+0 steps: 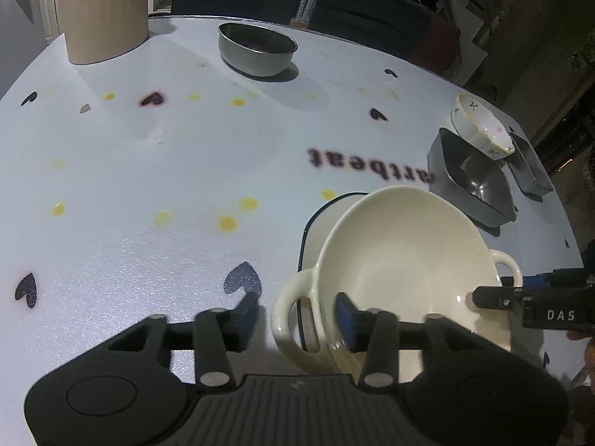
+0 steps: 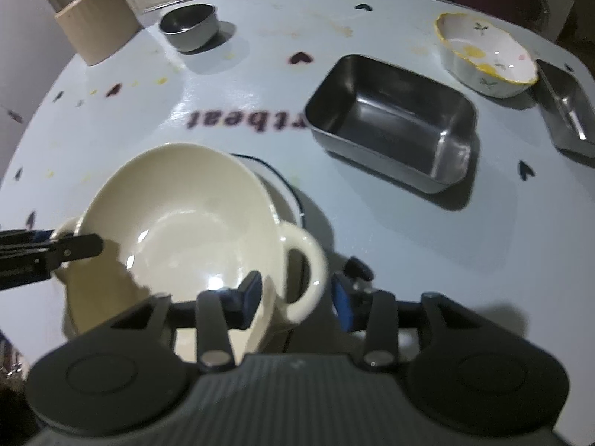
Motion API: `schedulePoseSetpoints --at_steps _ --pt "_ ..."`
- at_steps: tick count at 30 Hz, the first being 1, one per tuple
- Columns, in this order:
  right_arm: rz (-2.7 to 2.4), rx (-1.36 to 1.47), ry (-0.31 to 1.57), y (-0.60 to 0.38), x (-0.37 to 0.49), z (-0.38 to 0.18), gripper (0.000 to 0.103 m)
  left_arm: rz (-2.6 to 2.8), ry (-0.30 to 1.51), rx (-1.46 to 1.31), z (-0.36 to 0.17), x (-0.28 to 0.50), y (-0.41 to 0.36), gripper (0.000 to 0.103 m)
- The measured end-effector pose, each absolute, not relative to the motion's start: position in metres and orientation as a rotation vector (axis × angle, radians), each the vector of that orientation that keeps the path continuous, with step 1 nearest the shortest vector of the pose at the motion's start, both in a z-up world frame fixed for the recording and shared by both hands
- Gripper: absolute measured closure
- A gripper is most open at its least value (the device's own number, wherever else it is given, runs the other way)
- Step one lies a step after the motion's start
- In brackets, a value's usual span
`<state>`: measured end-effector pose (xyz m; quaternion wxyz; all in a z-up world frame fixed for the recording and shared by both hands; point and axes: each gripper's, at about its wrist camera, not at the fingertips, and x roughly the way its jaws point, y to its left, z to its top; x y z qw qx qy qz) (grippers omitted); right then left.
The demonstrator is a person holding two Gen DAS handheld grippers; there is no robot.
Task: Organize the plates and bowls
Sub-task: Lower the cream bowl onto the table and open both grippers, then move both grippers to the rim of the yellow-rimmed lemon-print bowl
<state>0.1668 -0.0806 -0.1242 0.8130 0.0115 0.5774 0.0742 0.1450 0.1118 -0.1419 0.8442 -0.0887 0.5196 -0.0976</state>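
**Cream bowl sits on the plate, both grippers loose around its handles**

Pale blue tabletop (image 1: 148, 171), printed with dark hearts, yellow dots and a line of black lettering, fills the scene, with dark chairs behind its far edge. Near the front a cream ceramic bowl with two loop handles (image 1: 401, 256) rests on a white plate with a dark rim (image 2: 286, 189), tilted slightly.

The left gripper (image 1: 297, 312) straddles one handle with its jaws apart; the handle stands between the blue pads, and neither pad appears to press on it. The right gripper (image 2: 297, 293) stands the same way around the opposite handle, jaws apart, the handle between them with a gap on each side.

Beyond the bowl sit a rectangular stainless steel tray (image 2: 390, 119) and, just beside it, a small white oval dish with a yellow rim and flower pattern (image 2: 487, 59). A second steel tray (image 2: 565, 107) lies at the table's right edge. Far across stand a round steel bowl (image 1: 256, 50) and a beige wooden holder (image 1: 104, 15).
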Motion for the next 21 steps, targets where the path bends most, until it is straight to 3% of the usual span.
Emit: schedulePoseSetpoints --at_steps 4,7,9,12,21 --pt "0.181 0.012 1.21 -0.079 0.161 -0.122 0.04 -0.211 1.098 -0.156 -0.137 0.142 0.108 0.008" --pt "0.178 0.016 1.202 -0.083 0.156 -0.119 0.026 -0.199 1.093 -0.135 -0.133 0.139 0.105 0.004" --pt "0.183 0.015 1.185 -0.088 0.152 -0.117 0.011 -0.193 1.089 -0.132 -0.13 0.137 0.105 0.0" --pt "0.179 0.021 1.151 -0.096 0.147 -0.113 0.001 -0.187 1.075 -0.122 -0.126 0.134 0.103 0.0" --pt "0.206 0.088 1.056 -0.121 0.132 -0.087 0.001 -0.184 0.978 -0.146 -0.089 0.124 0.091 0.0"
